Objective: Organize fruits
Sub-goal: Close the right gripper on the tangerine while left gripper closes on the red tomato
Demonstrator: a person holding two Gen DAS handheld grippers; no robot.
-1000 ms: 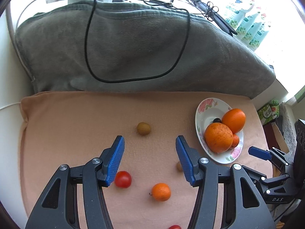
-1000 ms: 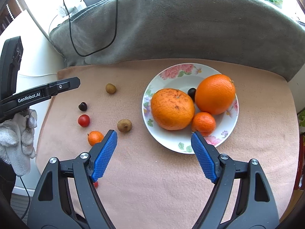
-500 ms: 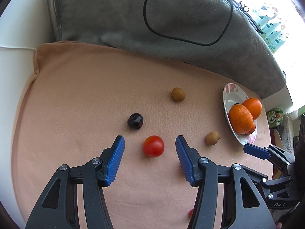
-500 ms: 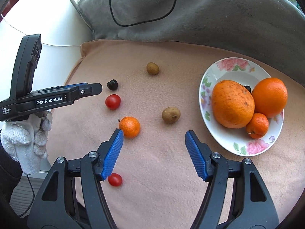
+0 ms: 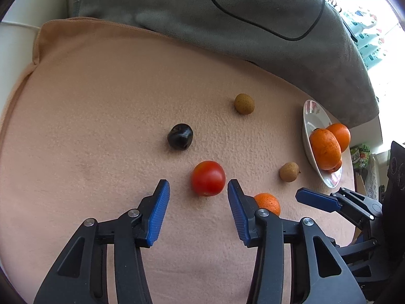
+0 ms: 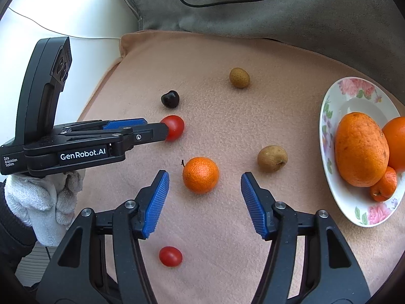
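Observation:
A red tomato (image 5: 208, 178) lies on the peach cloth (image 5: 101, 126) just ahead of my left gripper (image 5: 198, 190). Its jaws are closing around the tomato, with a gap still showing on the left side. A small mandarin (image 6: 200, 174) sits between the tips of my right gripper (image 6: 203, 178), whose jaws are closing without touching it. Loose fruit nearby: a dark cherry (image 6: 170, 98), two brown fruits (image 6: 239, 77) (image 6: 272, 158) and a small red tomato (image 6: 170, 256). The floral plate (image 6: 354, 96) at the right holds two oranges and a mandarin.
A grey blanket (image 5: 227, 25) with a black cable (image 5: 291, 35) rises behind the cloth. A white-gloved hand (image 6: 43, 197) holds the left gripper at the cloth's left edge. White surface borders the cloth on the left, and packets stand at the far right.
Both grippers came down and leftward over the loose fruit and narrowed. The tomato now sits between the left tips, and the mandarin between the right tips.

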